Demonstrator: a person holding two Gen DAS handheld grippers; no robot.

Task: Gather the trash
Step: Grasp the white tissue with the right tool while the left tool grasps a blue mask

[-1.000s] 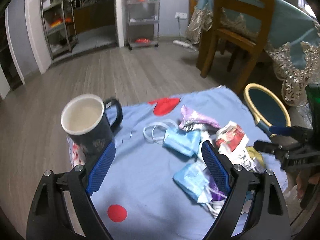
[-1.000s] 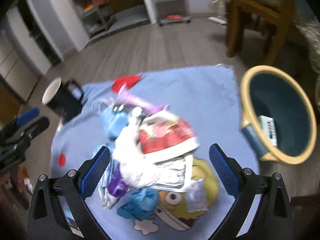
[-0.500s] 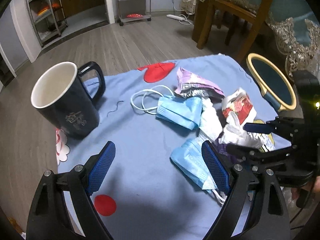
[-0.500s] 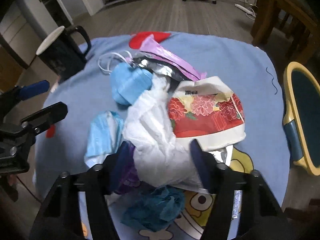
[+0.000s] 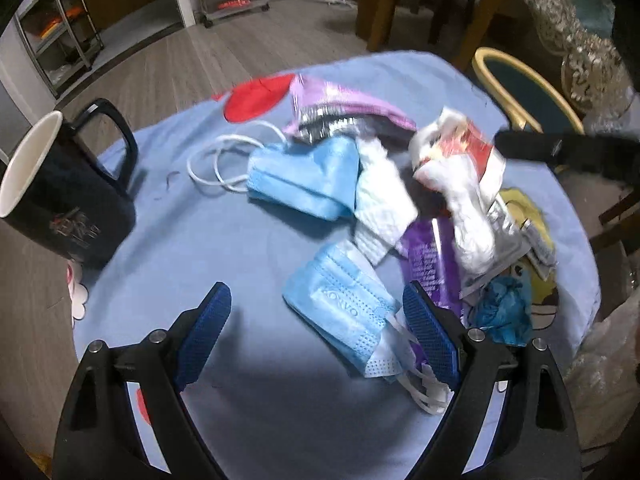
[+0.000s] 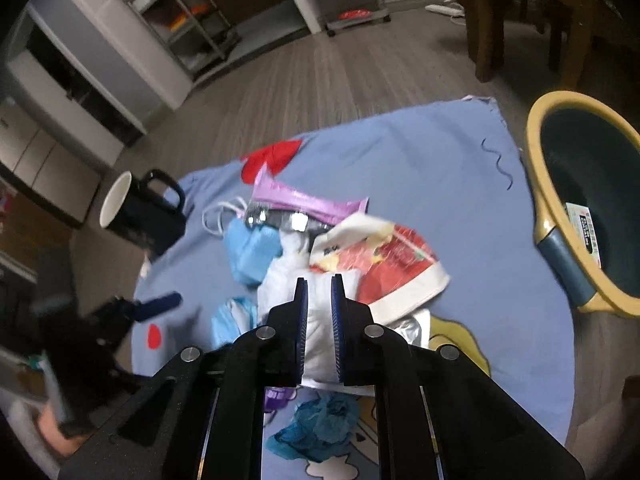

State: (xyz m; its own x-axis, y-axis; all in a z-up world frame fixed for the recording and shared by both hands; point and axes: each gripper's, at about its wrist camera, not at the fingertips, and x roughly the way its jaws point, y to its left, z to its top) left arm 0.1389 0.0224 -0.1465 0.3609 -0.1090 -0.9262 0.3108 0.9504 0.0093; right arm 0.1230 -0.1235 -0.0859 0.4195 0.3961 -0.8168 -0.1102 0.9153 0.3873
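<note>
White tissue (image 6: 320, 320), lengthwise along the fingers, pinched in right claw (image 6: 319, 280); left claw (image 5: 316, 320) spread.

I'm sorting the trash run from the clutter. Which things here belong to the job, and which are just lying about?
Belongs to the job:
white tissue, pinched in the right gripper
blue face mask
purple wrapper
red-and-white packet
yellow-rimmed bin

Just lying about:
black mug
blue cloth
wooden chair

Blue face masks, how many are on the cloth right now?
2: one mask mid-cloth beside the white tissue, one mask nearer, between the left gripper's fingers. More may hide under the pile.
</note>
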